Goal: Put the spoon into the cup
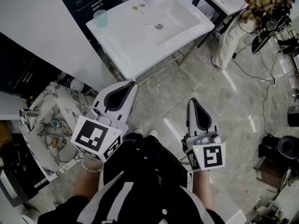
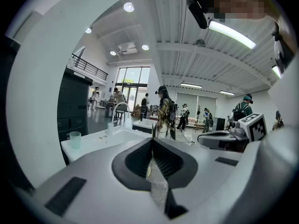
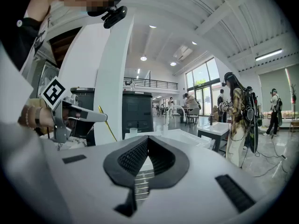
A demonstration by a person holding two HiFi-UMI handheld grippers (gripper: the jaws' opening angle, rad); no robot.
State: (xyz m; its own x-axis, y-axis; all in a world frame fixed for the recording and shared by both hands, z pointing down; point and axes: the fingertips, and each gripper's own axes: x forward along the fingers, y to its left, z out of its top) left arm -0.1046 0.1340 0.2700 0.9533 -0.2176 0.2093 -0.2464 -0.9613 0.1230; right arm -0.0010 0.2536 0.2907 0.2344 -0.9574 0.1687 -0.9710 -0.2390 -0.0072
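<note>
I had the left gripper [image 1: 131,83] clamped on the spoon [image 3: 107,123], which slanted steeply across its tips, and the cup [image 1: 100,17] stood well ahead on the sink's [image 1: 126,45] left corner, nearer it than the shut, empty right gripper [image 1: 194,101].

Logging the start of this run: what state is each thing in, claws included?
Left claw: shut on the spoon.
Right claw: shut, empty.
Spoon: clamped in the left claw.
Cup: upright on the white sink's corner, no spoon inside.
</note>
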